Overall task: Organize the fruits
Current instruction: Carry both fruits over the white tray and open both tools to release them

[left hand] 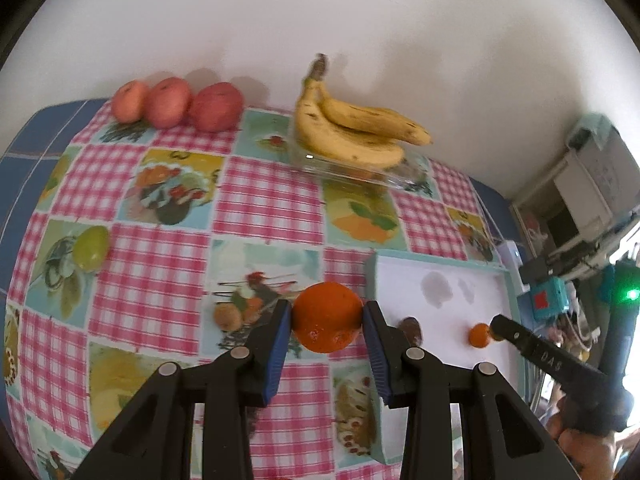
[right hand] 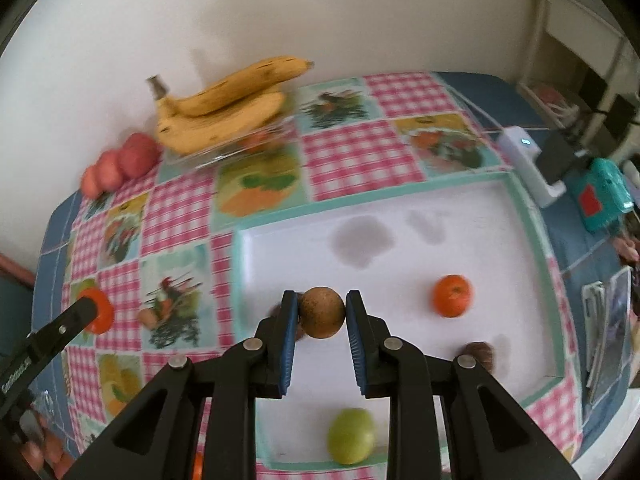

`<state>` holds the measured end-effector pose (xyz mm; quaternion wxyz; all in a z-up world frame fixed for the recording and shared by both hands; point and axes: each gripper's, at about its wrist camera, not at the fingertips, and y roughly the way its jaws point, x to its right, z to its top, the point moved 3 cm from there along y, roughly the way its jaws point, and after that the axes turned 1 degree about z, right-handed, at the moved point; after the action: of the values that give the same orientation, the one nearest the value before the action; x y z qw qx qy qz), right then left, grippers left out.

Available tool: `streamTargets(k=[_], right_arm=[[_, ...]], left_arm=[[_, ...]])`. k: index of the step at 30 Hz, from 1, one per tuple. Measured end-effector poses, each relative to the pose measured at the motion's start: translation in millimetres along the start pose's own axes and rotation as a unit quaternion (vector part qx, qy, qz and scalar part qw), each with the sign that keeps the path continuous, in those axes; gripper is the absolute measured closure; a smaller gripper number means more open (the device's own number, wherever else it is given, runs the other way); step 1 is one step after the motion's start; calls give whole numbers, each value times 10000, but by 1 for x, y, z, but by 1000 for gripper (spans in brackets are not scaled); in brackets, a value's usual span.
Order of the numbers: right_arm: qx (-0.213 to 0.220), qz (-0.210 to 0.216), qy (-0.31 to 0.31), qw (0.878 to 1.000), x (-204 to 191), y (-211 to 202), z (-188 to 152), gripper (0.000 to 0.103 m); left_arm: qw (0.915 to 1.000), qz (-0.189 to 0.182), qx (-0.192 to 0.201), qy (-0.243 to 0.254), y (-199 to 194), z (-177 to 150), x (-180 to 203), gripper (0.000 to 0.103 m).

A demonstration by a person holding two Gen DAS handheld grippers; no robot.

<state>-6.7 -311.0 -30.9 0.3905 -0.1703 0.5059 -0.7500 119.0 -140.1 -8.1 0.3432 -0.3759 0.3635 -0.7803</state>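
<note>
Black left gripper [left hand: 326, 320] fingers clamp an orange [left hand: 326, 316]; right gripper [right hand: 322, 314] fingers pinch a brown fruit [right hand: 322, 312] above the white tray [right hand: 532, 216], apparently for sorting.

The left tool [left hand: 326, 316] pointed steeply down, its blue pads [left hand: 280, 344] clamped on an orange [left hand: 326, 318]. The right tool [right hand: 322, 312] pointed steeply down too, pads [right hand: 290, 332] pinched on a brown fruit [right hand: 322, 312]. A hand [left hand: 584, 444] gripped the right tool's handle.
</note>
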Motion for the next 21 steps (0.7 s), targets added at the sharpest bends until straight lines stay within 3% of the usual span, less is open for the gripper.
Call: streamTargets(k=[9,21], right_arm=[[115,-399,462,9981,67,-12,6,78],[33,-654,658,9957,107,-7,3,78]], left_arm=[[9985,-170,-155,493,10,-13,49,64],[9926,-276,-689,960,44,-41,90,64]])
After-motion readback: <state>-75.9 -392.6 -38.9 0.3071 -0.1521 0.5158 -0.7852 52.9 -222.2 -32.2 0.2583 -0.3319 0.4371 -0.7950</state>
